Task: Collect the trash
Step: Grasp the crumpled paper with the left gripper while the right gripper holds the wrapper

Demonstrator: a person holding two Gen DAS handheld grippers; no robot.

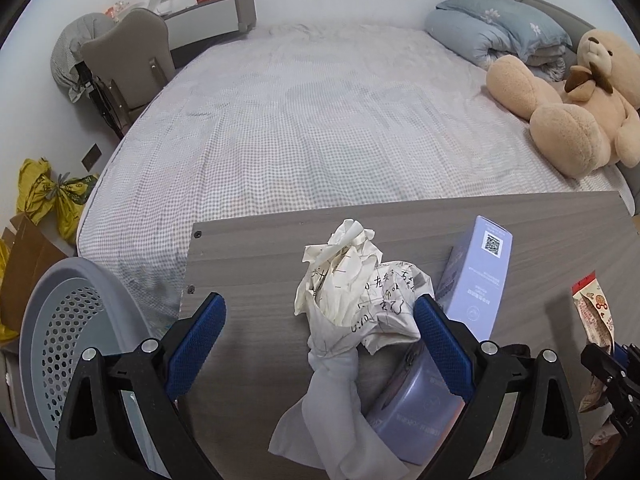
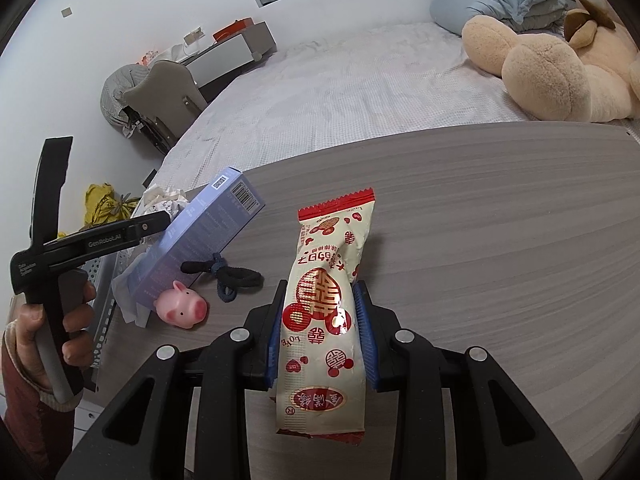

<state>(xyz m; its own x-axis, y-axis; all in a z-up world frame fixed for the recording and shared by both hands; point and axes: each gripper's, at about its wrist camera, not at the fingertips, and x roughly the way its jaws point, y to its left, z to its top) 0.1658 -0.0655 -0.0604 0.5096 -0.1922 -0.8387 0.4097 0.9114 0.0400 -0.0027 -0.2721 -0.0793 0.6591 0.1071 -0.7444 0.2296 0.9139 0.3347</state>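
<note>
A crumpled sheet of handwritten paper [image 1: 360, 292] lies on the grey wood table [image 1: 248, 264], with a white tissue [image 1: 332, 400] trailing from it toward me. My left gripper [image 1: 320, 304] stands open around the paper, its blue pads clear of it on both sides. My right gripper [image 2: 320, 332] is shut on a red-and-white snack wrapper [image 2: 328, 280], which stands up between its pads above the table [image 2: 500, 240]. The left wrist view shows that wrapper [image 1: 594, 312] at its right edge. A hand [image 2: 72, 320] holds the left gripper [image 2: 158, 222] in the right wrist view.
A purple carton [image 1: 476, 276] leans just right of the paper, over a purple tin [image 1: 416, 404]. A pink pig toy [image 2: 182, 308] and a dark hair tie [image 2: 228, 276] lie by the carton [image 2: 208, 232]. A grey perforated bin [image 1: 60, 320] stands left of the table. The bed [image 1: 320, 120] lies beyond.
</note>
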